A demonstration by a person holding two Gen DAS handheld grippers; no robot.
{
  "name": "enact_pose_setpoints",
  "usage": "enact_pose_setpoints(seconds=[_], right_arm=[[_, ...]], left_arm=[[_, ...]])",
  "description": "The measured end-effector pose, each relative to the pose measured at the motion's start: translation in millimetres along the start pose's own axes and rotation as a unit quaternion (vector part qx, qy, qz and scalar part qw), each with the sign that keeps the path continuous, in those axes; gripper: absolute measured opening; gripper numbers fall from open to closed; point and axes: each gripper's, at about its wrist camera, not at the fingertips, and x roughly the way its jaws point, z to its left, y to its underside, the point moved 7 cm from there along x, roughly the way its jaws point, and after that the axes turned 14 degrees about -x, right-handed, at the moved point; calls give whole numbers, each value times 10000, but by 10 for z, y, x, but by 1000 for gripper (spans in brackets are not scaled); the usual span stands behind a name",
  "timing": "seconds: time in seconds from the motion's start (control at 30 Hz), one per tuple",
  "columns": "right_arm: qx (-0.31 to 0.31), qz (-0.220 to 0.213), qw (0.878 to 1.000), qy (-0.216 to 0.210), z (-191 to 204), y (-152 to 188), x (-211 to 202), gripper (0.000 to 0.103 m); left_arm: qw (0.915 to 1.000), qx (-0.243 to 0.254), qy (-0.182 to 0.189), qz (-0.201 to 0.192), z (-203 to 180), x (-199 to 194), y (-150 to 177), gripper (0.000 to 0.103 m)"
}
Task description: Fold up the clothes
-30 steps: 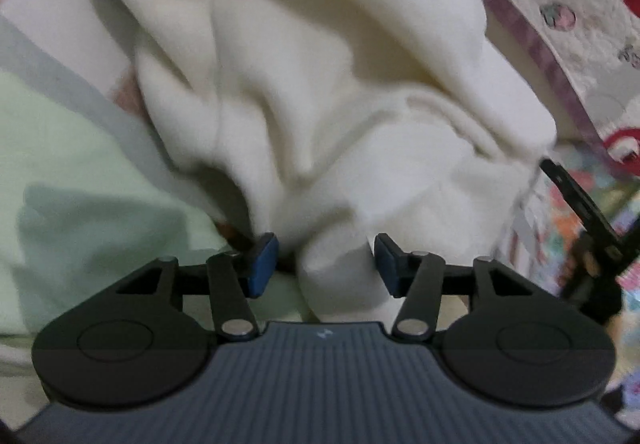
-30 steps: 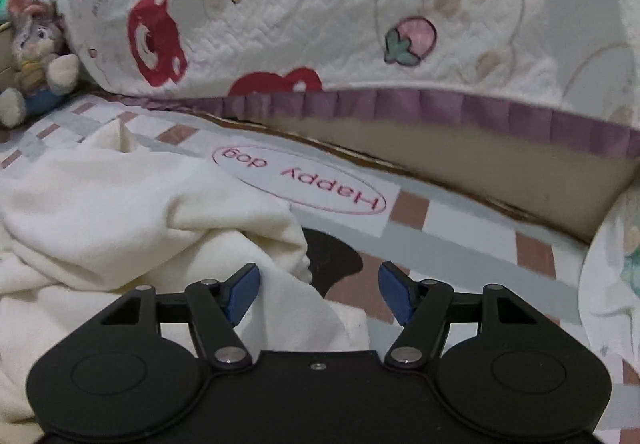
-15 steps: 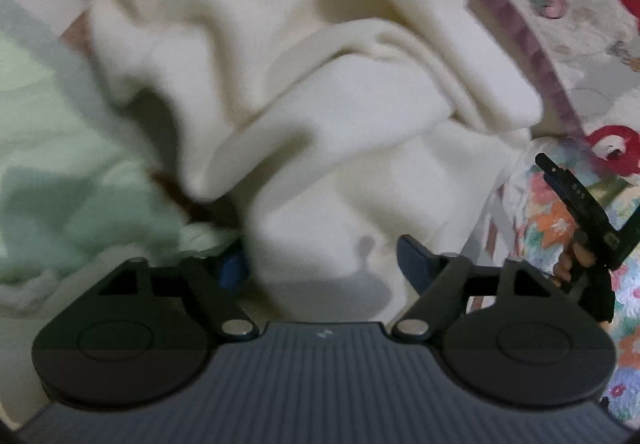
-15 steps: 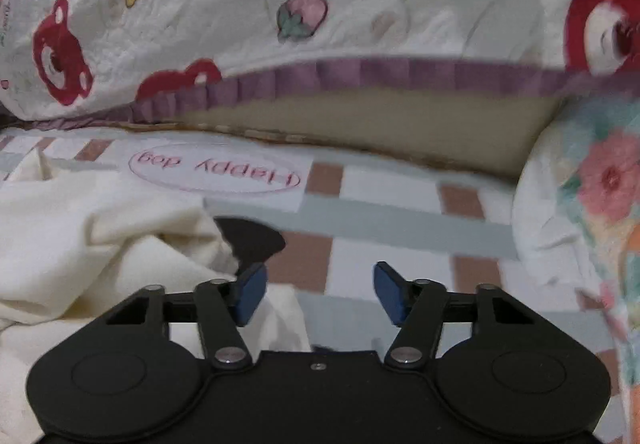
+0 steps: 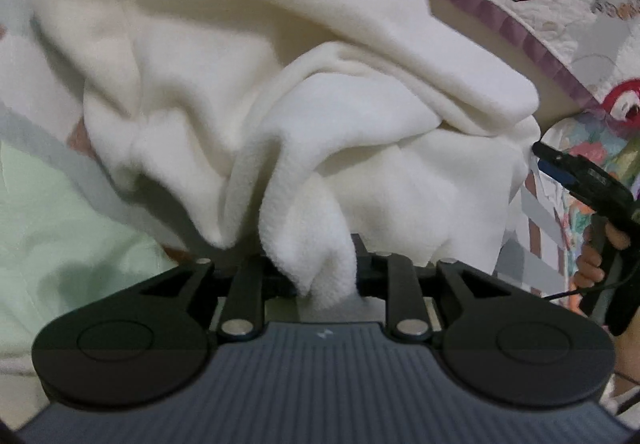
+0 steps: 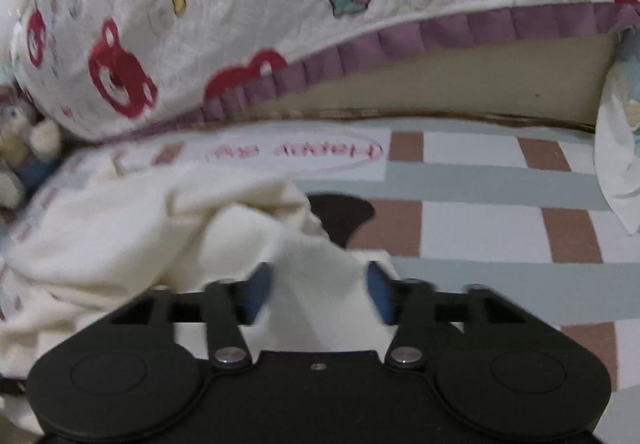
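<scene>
A cream fleece garment (image 5: 260,84) lies bunched on the bed. My left gripper (image 5: 326,276) is closing on a hanging fold of it, and the cloth is pinched between the narrow jaws and hides the pads. In the right wrist view the same garment (image 6: 140,228) spreads to the left. A flap of it lies between the blue pads of my right gripper (image 6: 320,292), whose jaws are opening and stand wide without pressing on it. The left wrist view shows the right gripper (image 5: 548,164) at the garment's right edge, held by a hand (image 5: 592,264).
A quilt with red bears and a purple frill (image 6: 240,4) rises behind the garment. A checked sheet (image 6: 480,228) with a dark patch (image 6: 340,216) covers the bed. Pale green cloth (image 5: 60,224) lies at the left, a plush toy (image 6: 24,148) far left, a floral pillow (image 5: 592,148) at the right.
The left jaws stood wide around the fleece and have now closed on a fold of it. The right gripper has rolled, and a flap of cloth now lies between its pads.
</scene>
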Motion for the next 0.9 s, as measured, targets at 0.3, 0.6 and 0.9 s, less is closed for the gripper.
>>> enact_pose_setpoints(seconds=[0.3, 0.6, 0.9], right_arm=[[1835, 17, 9766, -1118, -568, 493, 302, 83], [2184, 73, 9472, -2347, -443, 613, 581, 46], [1253, -1187, 8961, -4090, 194, -218, -608, 9]], left_arm=[[9996, -76, -264, 46, 67, 184, 52, 45], [9927, 983, -585, -395, -168, 22, 71, 14], [9599, 1529, -990, -2131, -624, -1251, -316, 13]])
